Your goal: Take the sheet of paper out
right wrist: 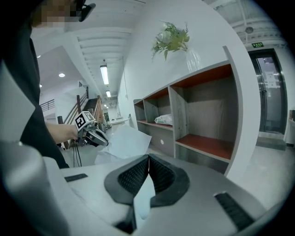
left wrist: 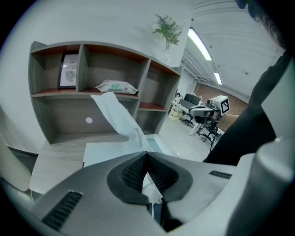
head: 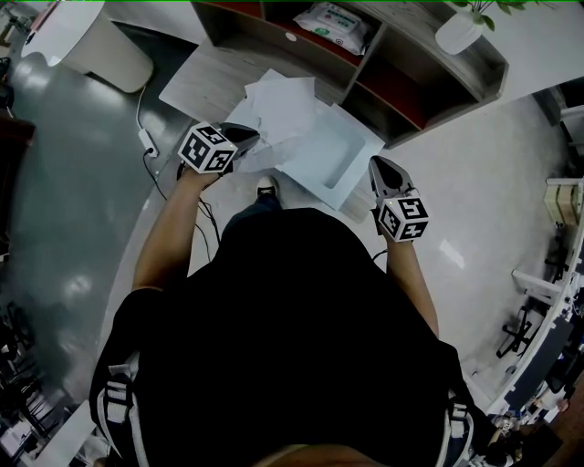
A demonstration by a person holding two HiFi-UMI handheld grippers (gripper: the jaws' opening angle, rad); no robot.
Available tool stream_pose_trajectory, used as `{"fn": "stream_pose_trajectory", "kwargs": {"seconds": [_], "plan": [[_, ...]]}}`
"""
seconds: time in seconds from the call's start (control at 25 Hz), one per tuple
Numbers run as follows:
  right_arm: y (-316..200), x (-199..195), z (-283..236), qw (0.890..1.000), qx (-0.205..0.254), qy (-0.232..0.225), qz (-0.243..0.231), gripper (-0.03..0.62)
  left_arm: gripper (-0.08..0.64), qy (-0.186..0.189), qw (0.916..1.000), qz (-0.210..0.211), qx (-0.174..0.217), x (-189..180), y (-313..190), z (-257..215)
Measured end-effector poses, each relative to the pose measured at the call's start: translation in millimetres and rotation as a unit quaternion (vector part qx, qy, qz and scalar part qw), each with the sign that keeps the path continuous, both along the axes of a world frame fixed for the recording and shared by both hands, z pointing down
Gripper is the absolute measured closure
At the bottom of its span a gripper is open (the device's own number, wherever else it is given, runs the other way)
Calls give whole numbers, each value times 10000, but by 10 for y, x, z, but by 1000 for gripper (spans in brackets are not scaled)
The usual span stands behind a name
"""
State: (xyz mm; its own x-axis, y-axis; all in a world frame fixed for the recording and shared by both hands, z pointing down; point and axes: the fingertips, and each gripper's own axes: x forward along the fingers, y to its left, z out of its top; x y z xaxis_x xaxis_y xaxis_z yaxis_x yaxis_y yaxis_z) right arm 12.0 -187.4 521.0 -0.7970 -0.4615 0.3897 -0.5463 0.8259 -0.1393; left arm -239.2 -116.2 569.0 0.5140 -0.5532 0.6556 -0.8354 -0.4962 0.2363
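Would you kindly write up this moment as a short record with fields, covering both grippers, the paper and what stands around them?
left gripper: shut on the sheet of paper
right gripper: shut on a pale edge, apparently the white box
sheet of paper: creased, lifted above the box
white box: flat, opening facing up, on the wooden surface
shelf unit: behind the box; holds a pack of wipes; a vase on top
task state: paper looks largely drawn out
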Motion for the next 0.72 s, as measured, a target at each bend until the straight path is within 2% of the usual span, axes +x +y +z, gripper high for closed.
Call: {"fn": "stream_pose_trajectory", "kwargs": {"seconds": [0.24,0.56,0.72], "plan": [[106,-31,-87,9997,157,64,-166,578,538,5,9999,49,102,62,61,-113],[187,10,-425,9982,505,-240,-203,578,538,-92,9999,-7,122,59,172,-207],[219,40,-475,9980,512,-261,-265,578,538,-173,9997,-85,140,43,204,-245]]}}
